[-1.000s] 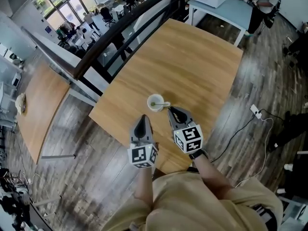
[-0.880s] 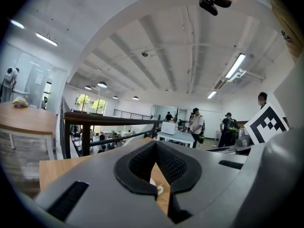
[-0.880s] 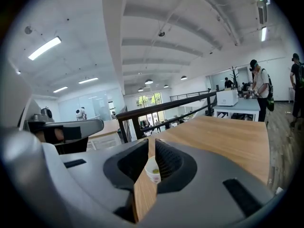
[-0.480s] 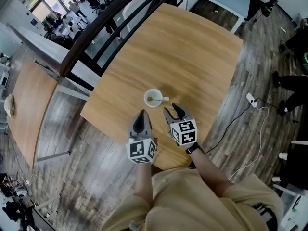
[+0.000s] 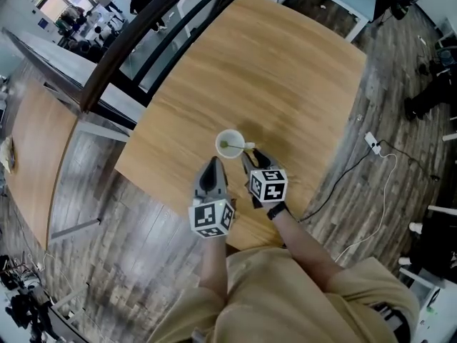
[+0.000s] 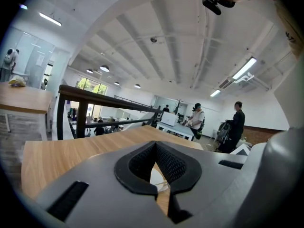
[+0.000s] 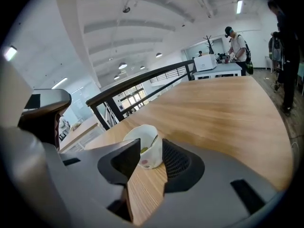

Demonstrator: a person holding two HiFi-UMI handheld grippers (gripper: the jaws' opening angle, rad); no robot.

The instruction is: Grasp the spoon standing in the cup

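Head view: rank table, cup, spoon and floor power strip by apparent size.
1. table
2. cup
3. spoon and power strip: these look about alike. The strip lies farther away on the floor, so they are not ranked.

The head view looks steeply down from above the desk's [image 5: 285,70] near edge, with the cup [image 5: 230,144] near mid-frame. The left gripper [image 5: 211,168] and right gripper [image 5: 251,156] sit just on the person's side of the cup, so both gripper views skim low across the desk towards it. The left gripper view glimpses the cup [image 6: 159,177] past its closed jaws. The right gripper view, nearer, frames the cup [image 7: 145,148] just ahead of its opening jaws, not between them. All three views share the railing [image 5: 136,45] beyond the cup.
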